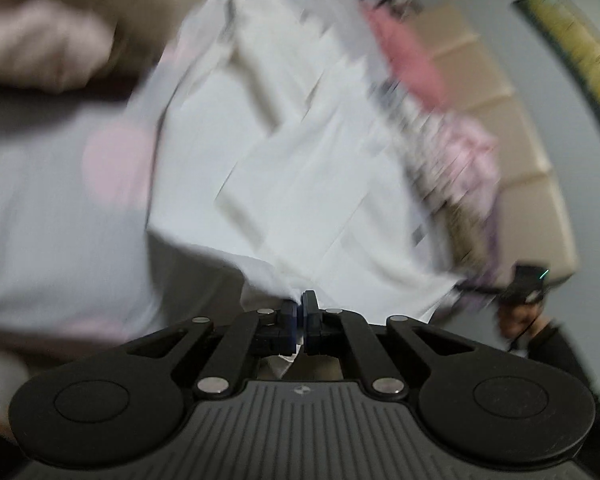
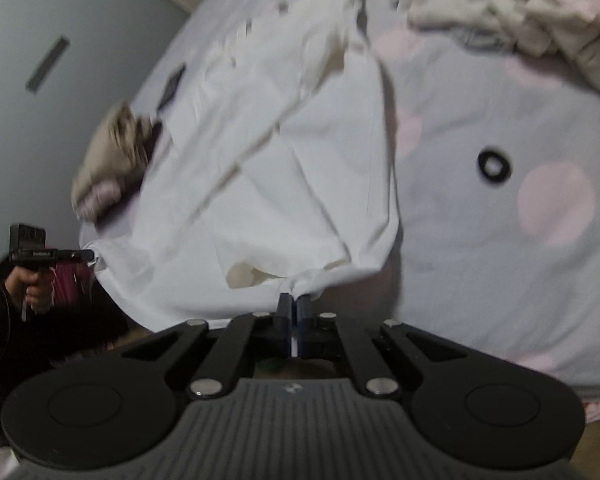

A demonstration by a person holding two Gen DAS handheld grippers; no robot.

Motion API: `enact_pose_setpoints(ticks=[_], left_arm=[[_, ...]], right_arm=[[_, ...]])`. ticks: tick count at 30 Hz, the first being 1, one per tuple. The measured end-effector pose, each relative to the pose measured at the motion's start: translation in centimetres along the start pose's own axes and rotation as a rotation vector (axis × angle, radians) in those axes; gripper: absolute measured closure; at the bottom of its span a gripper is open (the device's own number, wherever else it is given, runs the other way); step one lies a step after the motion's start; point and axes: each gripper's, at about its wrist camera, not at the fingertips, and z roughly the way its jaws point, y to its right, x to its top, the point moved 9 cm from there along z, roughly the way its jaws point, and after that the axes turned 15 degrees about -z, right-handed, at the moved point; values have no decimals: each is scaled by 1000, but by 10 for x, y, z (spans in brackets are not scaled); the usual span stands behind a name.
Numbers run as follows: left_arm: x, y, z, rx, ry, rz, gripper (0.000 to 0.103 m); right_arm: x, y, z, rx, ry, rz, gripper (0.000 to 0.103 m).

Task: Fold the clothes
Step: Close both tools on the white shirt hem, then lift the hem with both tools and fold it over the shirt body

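A white garment (image 2: 280,152) hangs stretched over the bed, and each gripper holds one bottom corner of it. In the right wrist view my right gripper (image 2: 295,304) is shut on the hem, with cloth bunched between its blue pads. Far left in that view, my left gripper (image 2: 91,257) pinches the other corner, a hand on its handle. In the left wrist view, my left gripper (image 1: 300,306) is shut on the white garment (image 1: 300,140). My right gripper (image 1: 468,286) shows blurred at the right, at the opposite corner.
The bed sheet (image 2: 500,260) is pale lavender with pink dots. A black ring (image 2: 494,166) lies on it to the right of the garment. A beige folded pile (image 2: 112,152) sits at the left edge. A heap of pink and cream clothes (image 2: 520,12) lies far right.
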Motion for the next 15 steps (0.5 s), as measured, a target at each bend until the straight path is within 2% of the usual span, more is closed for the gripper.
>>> enact_pose_setpoints(ticks=[6,9,10,13,15], left_arm=[[32,29,-27,-97,79,-5,103],[40,33,-34,-128,99,-19,102],[39,31,-32,-116,90,-21,102],[34,19,-26,-68,61,-32,102],[27,8,-23,-43,36,-47,102]], right_arm=[[39,-2,-33,22,167,33,101],[54,0,-53,26,240,49,101],[58,1,-58,25,258,54,101],[57,8,-61,-1,237,70,102],[50,14,-53,-20,191,85,103]])
